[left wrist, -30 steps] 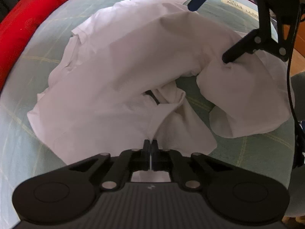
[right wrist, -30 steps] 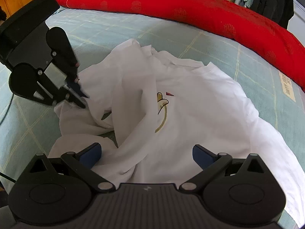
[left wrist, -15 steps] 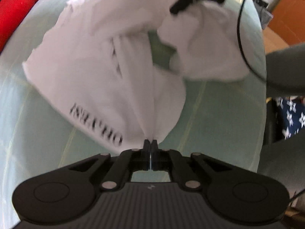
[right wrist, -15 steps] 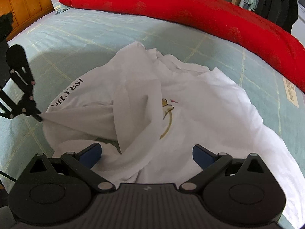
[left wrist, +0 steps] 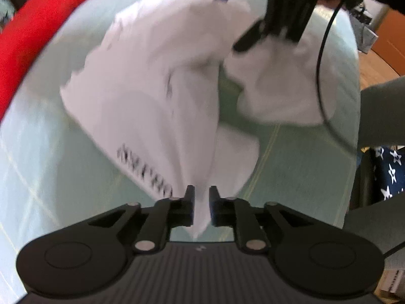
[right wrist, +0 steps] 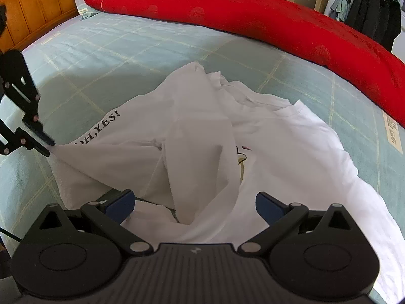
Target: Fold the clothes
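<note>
A white T-shirt lies crumpled on the bed, with black lettering showing on its left part. My left gripper has a stretched corner of the T-shirt between its jaws. The jaws are opening: a gap shows and the cloth hangs loosely in it. From the right wrist view, the left gripper sits at the shirt's left edge. My right gripper hovers open over the near folds, blue pads wide apart, gripping nothing. It also appears at the top of the left wrist view as the right gripper.
The pale green checked bed sheet surrounds the shirt. A red quilt runs along the far side, a wooden headboard is at the left. A black cable and a grey sleeve are at the bed's edge.
My left gripper pulled the shirt corner outward, away from the right gripper, stretching the cloth and baring the lettering. Its shut jaws have now parted. The right gripper stayed put, open.
</note>
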`<state>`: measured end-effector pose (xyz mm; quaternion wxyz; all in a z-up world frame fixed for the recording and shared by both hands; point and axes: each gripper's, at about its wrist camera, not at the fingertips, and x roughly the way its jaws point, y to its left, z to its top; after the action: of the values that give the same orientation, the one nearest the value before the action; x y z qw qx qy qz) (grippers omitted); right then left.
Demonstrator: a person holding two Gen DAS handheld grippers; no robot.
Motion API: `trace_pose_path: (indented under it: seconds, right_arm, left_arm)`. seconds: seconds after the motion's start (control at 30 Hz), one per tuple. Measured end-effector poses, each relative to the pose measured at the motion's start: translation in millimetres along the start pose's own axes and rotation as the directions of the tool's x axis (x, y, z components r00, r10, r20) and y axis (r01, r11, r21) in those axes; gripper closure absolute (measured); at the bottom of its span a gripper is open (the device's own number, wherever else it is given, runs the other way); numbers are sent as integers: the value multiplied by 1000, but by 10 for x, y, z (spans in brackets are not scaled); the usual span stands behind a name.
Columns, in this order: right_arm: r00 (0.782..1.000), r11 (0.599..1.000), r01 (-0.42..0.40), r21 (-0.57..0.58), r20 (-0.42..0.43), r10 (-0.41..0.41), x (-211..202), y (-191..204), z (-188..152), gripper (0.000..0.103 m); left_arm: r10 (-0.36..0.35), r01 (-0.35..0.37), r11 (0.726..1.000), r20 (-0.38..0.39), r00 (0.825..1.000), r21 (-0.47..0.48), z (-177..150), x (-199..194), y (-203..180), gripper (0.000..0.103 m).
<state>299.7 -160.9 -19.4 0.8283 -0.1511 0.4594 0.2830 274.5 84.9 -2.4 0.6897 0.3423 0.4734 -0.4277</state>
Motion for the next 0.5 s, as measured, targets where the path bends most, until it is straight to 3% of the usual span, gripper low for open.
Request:
trace_pose_path:
  seconds: [0.03, 0.1, 0.17, 0.27, 0.37, 0.47, 0.5]
  right_arm:
    - [1000, 1000, -2, 2, 1, 2, -2, -4, -5, 0]
    - [1000, 1000, -4, 10, 3, 4, -7, -19, -18, 0]
    - [1000, 1000, 0, 21, 4, 0, -18, -47, -40, 0]
    - [1000, 999, 3, 38, 4, -3, -52, -92, -75, 0]
    - [1000, 999, 15, 46, 3, -15, -87, -139, -125, 0]
    - [1000, 998, 25, 59, 2, -25, -102, -189, -179, 0]
    - [1000, 998, 23, 67, 1, -23, -108, -207, -198, 0]
  left_arm:
    - [7, -7, 1000, 34, 999, 14, 76, -15, -20, 71]
    - [29, -32, 999, 90, 995, 29, 261, 35, -67, 58]
    - [51, -56, 998, 121, 991, 34, 439, 188, -56, 58]
    - [64, -70, 997, 143, 988, 38, 646, 446, -23, 60]
    - [78, -82, 996, 104, 992, 37, 787, 718, -1, 61]
    - [82, -83, 997, 71, 994, 9, 812, 878, 32, 74]
    - [74, -75, 997, 74, 995, 9, 796, 853, 21, 86]
